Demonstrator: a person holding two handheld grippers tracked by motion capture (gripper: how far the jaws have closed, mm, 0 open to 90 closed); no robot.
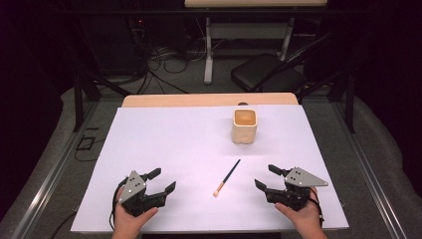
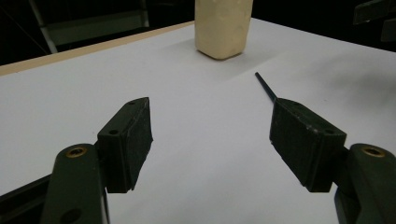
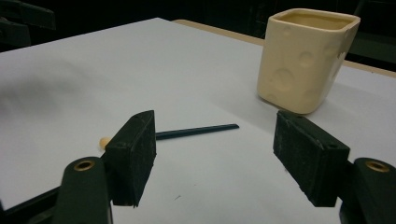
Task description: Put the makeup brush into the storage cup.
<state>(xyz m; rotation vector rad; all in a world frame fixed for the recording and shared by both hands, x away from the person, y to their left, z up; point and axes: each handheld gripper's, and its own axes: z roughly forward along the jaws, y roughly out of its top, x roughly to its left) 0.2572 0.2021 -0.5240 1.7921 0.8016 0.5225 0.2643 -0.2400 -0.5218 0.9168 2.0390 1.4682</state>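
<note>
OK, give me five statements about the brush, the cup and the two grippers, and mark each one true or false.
1. The makeup brush lies flat on the white table cover. True.
2. The brush stands inside the cream square cup. False: it lies on the cover, apart from the cup and nearer the person.
3. The left gripper is open and holds nothing. True.
4. The right gripper is shut on the brush handle. False: its jaws stand wide open with nothing between them.
5. The cup lies on its side. False: it stands upright, its mouth facing up.
</note>
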